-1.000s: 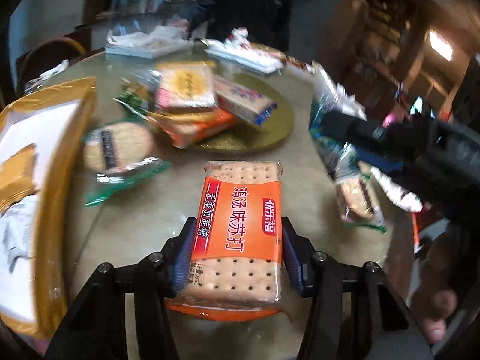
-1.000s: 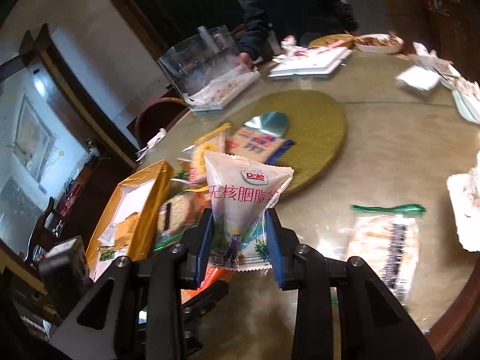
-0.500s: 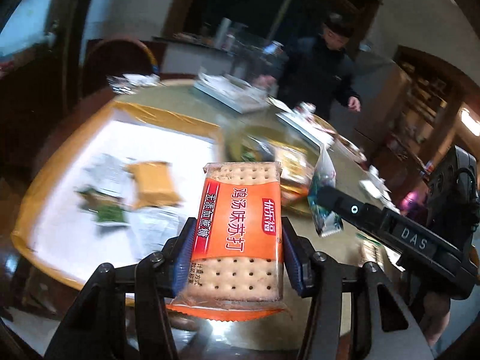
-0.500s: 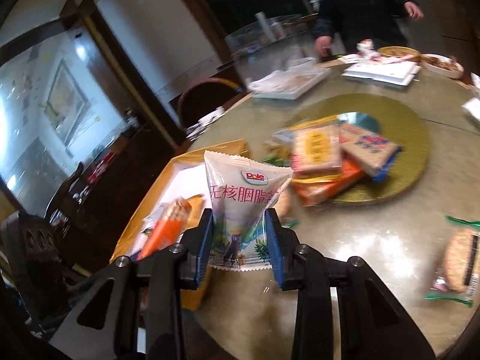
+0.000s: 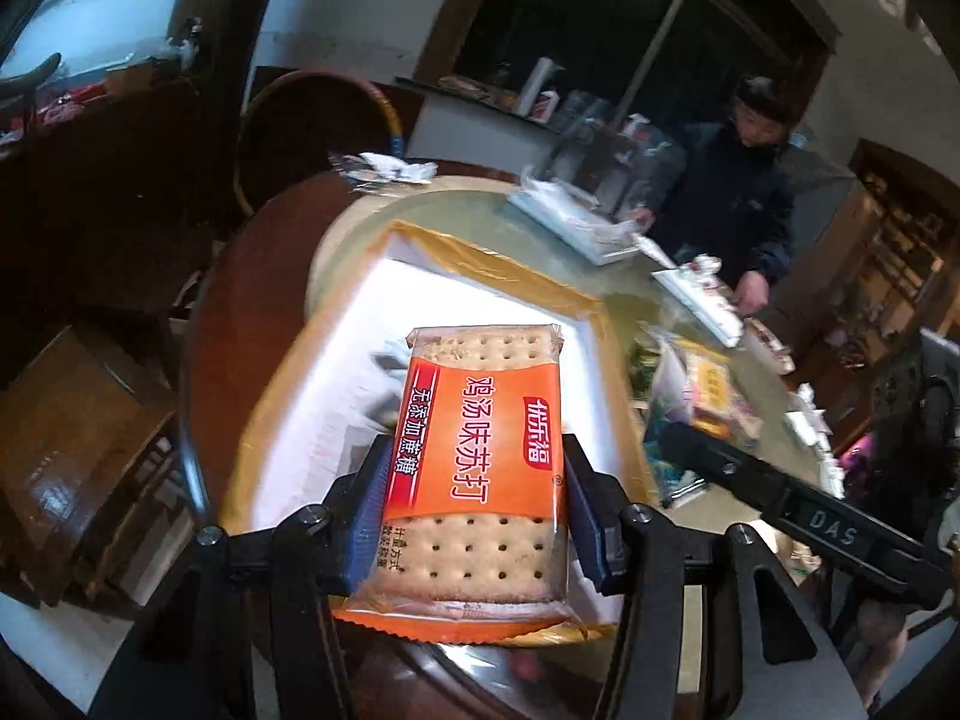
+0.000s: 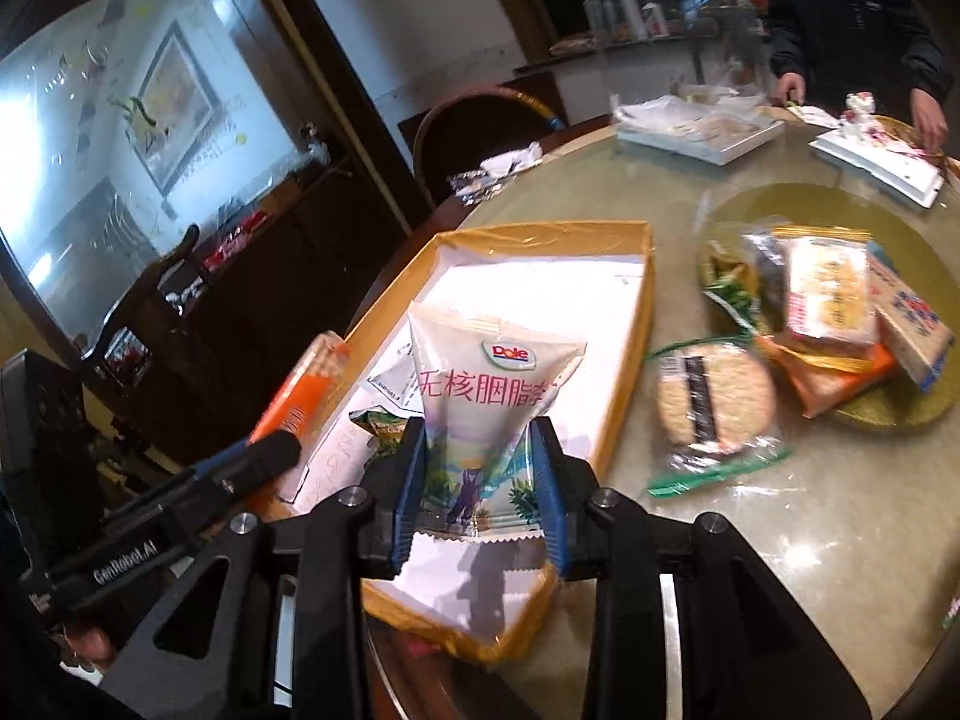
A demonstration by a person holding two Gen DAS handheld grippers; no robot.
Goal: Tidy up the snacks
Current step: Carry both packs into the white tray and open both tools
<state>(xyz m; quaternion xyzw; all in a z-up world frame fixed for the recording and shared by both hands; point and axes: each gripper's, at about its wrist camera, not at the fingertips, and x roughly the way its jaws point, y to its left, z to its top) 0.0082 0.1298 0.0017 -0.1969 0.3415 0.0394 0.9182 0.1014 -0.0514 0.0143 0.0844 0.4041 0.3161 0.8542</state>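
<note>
My left gripper [image 5: 474,516] is shut on an orange soda cracker pack [image 5: 480,468], held above the shallow yellow-rimmed box [image 5: 480,252] with a white floor. From the right wrist, my right gripper [image 6: 480,480] is shut on a white Dole snack pouch [image 6: 486,378] above the same box [image 6: 636,324]. The cracker pack [image 6: 306,384] and the left gripper [image 6: 252,462] show at the left of that view. The right gripper's finger [image 5: 780,498] crosses the left wrist view at the right. A small green packet [image 6: 378,426] and papers lie in the box.
Several snack packs [image 6: 828,312] lie piled on a gold round mat [image 6: 930,240], with a round rice cracker pack [image 6: 708,402] beside it on the glass-topped round table [image 6: 810,540]. A person in a dark jacket [image 5: 738,198] stands at the far side by white trays [image 6: 696,132]. A chair [image 5: 312,120] stands behind the box.
Both grippers have swung left from over the snack pile to above the yellow-rimmed box, each still holding its pack. The box now fills the middle of both views.
</note>
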